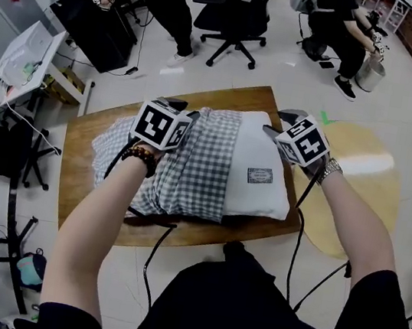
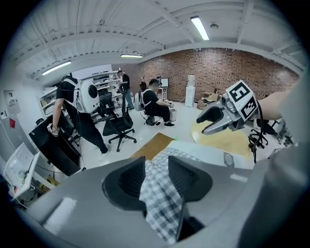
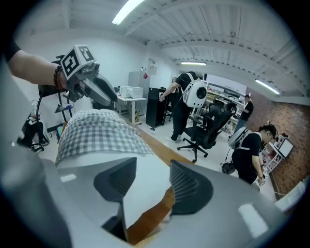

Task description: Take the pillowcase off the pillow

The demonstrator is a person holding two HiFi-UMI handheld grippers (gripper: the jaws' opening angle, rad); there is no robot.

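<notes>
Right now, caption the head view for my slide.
Left gripper over checked pillowcase, right gripper at bared white pillow, on wooden table.

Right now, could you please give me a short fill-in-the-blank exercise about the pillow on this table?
The pillowcase has a ___ pattern.
The uncovered end of the pillow is ___.
Both lie on a ___ table.
The left gripper has the ___ between its jaws.
Missing words: checked; white; wooden; pillowcase.

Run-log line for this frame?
pillowcase partly off pillow | left gripper: jaws apart, checked fabric between | right gripper: jaws apart, pillow corner between
</notes>
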